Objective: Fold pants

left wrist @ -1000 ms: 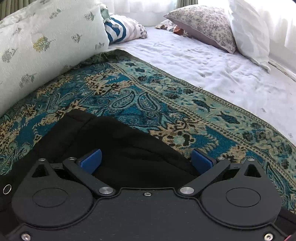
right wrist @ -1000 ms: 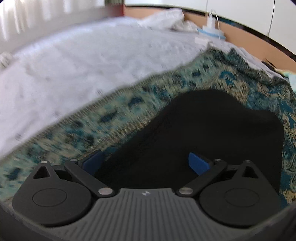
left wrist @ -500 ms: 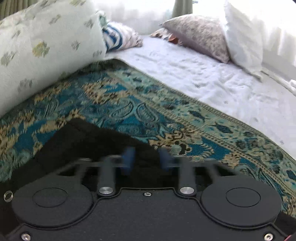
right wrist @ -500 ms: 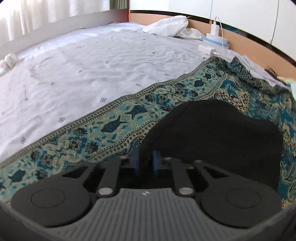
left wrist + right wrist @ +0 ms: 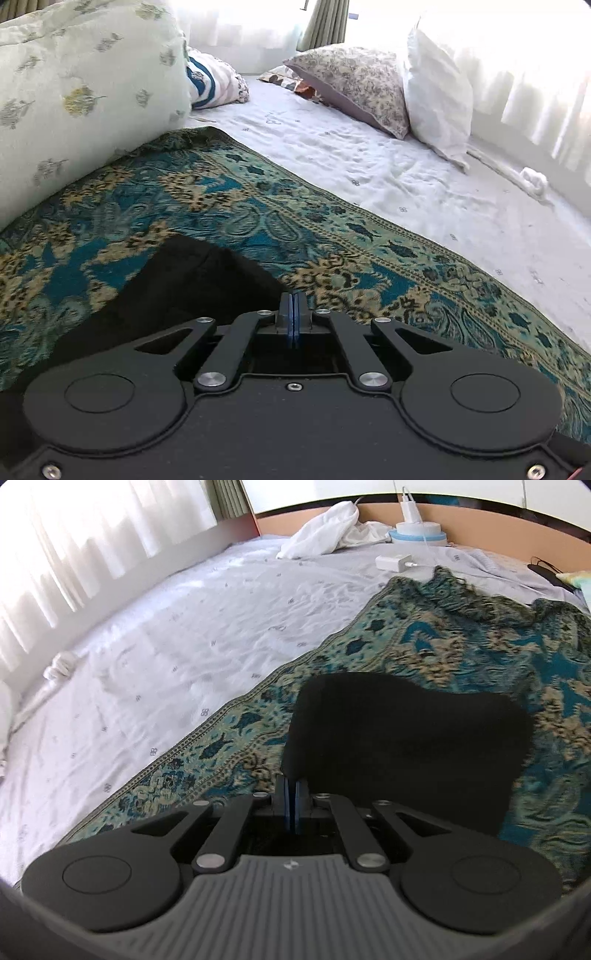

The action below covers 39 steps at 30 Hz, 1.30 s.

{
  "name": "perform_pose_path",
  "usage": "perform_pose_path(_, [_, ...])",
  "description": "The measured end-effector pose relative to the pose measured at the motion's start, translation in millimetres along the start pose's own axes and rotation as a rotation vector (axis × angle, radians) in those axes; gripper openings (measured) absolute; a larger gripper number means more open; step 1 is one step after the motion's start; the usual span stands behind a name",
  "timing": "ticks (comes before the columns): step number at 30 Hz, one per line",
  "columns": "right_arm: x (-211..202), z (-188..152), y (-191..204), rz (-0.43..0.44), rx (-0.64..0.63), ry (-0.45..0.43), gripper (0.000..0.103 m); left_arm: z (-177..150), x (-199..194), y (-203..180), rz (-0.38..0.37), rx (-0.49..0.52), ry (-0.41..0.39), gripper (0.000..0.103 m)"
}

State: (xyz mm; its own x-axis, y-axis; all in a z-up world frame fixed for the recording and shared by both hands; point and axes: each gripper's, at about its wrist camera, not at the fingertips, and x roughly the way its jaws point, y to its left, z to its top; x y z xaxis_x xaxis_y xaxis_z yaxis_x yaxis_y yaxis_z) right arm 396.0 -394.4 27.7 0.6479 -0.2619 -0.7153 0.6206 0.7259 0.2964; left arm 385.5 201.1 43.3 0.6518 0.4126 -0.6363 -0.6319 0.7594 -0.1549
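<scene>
Both grippers, left (image 5: pixel 293 314) and right (image 5: pixel 293 794), have their blue pads pressed together, each at an edge of the black pants (image 5: pixel 402 738); whether cloth is pinched, I cannot tell. The pants lie on the teal patterned throw (image 5: pixel 229 214), toward five o'clock from the pale bedsheet (image 5: pixel 177 635).

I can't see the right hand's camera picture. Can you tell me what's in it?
The right gripper is shut at the near edge of black pants lying on a teal patterned blanket. A white bedsheet stretches to the left, toward bright curtains.
</scene>
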Motion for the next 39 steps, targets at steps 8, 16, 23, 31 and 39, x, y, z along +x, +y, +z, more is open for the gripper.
perform_pose_path(8, [-57.1,-31.4,-87.9,0.058,0.047,0.017,0.005,-23.2,-62.2,48.6,-0.094,-0.017,-0.009,0.001])
perform_pose_path(16, [-117.8,-61.7,-156.3,-0.005,0.002,-0.083,0.002,-51.5,-133.4,97.4,-0.16,-0.005,-0.047,0.001])
perform_pose_path(23, [-143.3,-75.6,-198.8,0.171,0.009,-0.066,0.016,-77.8,-166.7,131.3,-0.159,0.001,-0.023,0.001])
perform_pose_path(31, [-111.1,-71.1,-161.9,0.099,-0.166,-0.095,0.07,-79.8,-166.2,126.7,-0.139,0.012,-0.025,0.001])
perform_pose_path(39, [-30.7,-56.8,-104.3,-0.069,-0.359,-0.056,0.076,-77.2,-151.6,121.9,-0.105,0.018,-0.014,0.001])
